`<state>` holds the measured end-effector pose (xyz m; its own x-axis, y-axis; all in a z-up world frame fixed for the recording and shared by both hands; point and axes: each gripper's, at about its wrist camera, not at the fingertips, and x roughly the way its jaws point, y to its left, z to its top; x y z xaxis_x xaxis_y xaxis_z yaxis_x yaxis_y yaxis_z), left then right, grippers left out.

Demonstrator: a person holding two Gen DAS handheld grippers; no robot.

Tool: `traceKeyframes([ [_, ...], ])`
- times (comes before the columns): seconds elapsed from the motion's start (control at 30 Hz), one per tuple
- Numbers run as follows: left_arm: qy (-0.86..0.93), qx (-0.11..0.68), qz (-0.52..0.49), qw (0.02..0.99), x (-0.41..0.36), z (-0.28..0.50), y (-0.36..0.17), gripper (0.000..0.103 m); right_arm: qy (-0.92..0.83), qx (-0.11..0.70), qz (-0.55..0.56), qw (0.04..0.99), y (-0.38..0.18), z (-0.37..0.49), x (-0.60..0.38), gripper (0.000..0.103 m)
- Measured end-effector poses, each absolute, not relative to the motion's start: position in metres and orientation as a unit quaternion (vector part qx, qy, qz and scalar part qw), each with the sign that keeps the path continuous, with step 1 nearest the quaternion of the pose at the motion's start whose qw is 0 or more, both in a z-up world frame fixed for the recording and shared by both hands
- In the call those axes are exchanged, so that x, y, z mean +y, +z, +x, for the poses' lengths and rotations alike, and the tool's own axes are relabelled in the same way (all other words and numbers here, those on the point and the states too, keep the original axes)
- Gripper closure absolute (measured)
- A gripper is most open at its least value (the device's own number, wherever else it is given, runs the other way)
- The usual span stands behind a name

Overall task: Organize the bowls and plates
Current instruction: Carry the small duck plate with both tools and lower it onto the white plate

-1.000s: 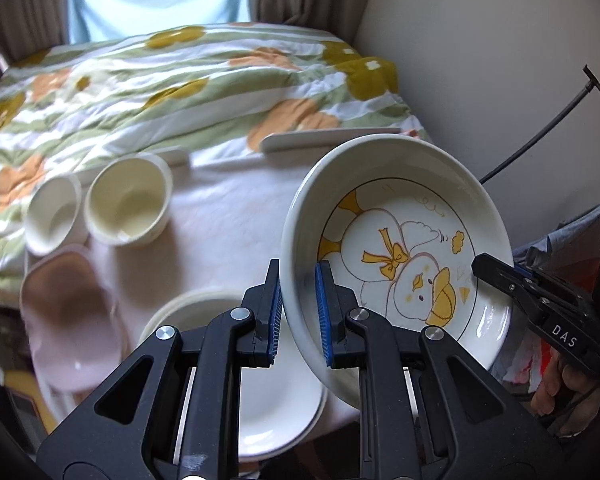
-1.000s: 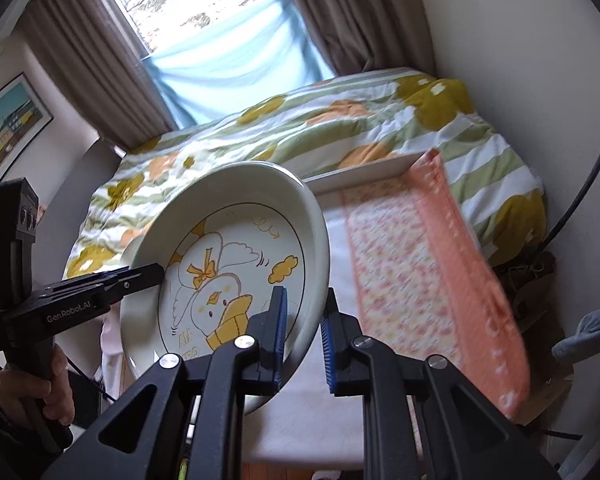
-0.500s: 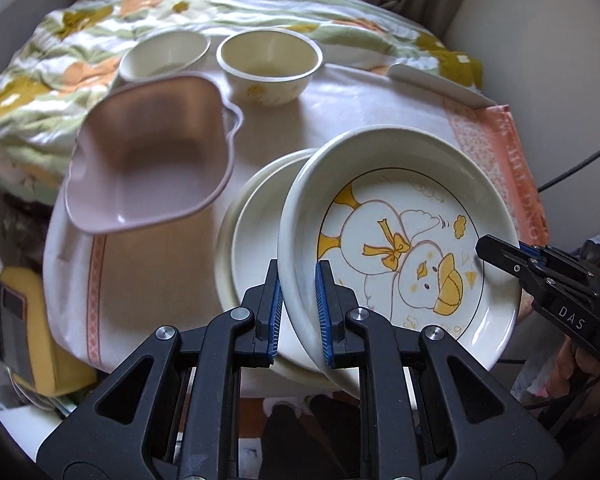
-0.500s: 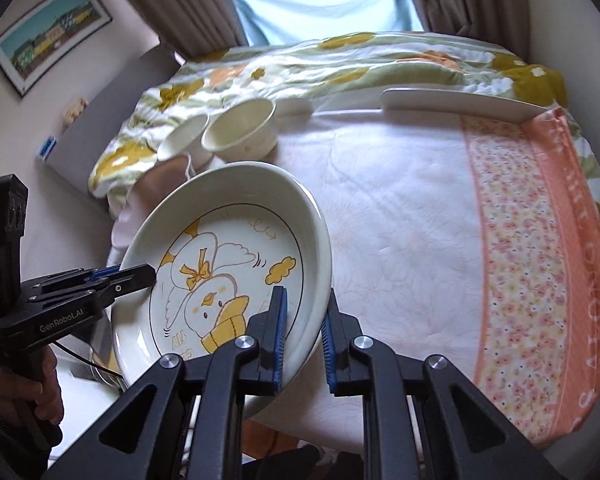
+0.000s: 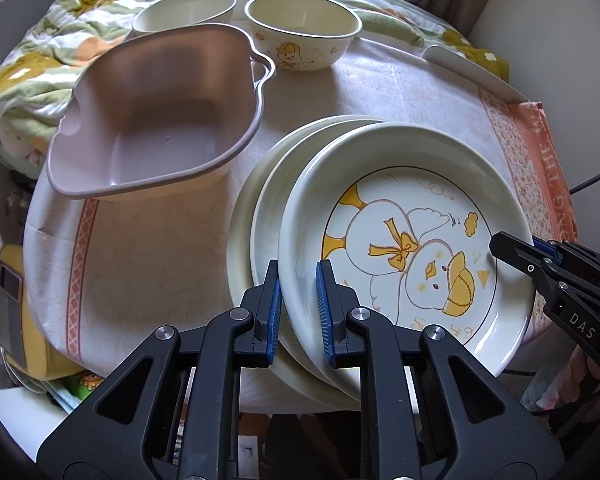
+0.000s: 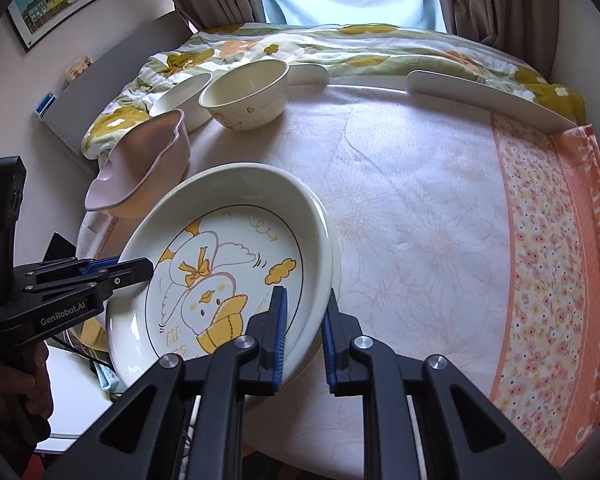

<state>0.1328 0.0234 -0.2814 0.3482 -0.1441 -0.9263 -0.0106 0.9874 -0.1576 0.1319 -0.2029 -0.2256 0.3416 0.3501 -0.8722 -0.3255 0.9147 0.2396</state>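
Both tools clamp the duck plate (image 5: 412,240) by opposite rims: the left tool (image 5: 298,308) at its left edge, the right tool (image 6: 304,328), marked "DAS", at the other. The left tool's body reads "GenRobot.AI". The plate sits above the plain plates (image 5: 260,208) on the surface (image 6: 420,208), whose orange cloth border (image 6: 588,260) carries partly legible capitals.

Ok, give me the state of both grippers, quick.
Left gripper: closed on the duck plate's rim.
Right gripper: closed on the same plate's opposite rim.
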Motion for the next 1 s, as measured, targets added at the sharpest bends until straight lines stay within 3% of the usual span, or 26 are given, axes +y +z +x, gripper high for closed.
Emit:
traceKeyframes([
  [0.33, -0.030, 0.564, -0.026, 0.825, 0.011, 0.137, -0.284, 0.088, 0.204, 0.533, 0.001, 0.821, -0.227, 0.136, -0.202, 0.088],
  [0.77, 0.025, 0.531, 0.117, 0.839, -0.022, 0.130, -0.279, 0.086, 0.201, 0.537, -0.002, 0.819, -0.229, 0.139, -0.201, 0.088],
  [1.0, 0.037, 0.529, 0.123, 0.839, -0.023, 0.129, -0.278, 0.086, 0.197, 0.535, -0.015, 0.821, -0.229, 0.140, -0.196, 0.088],
])
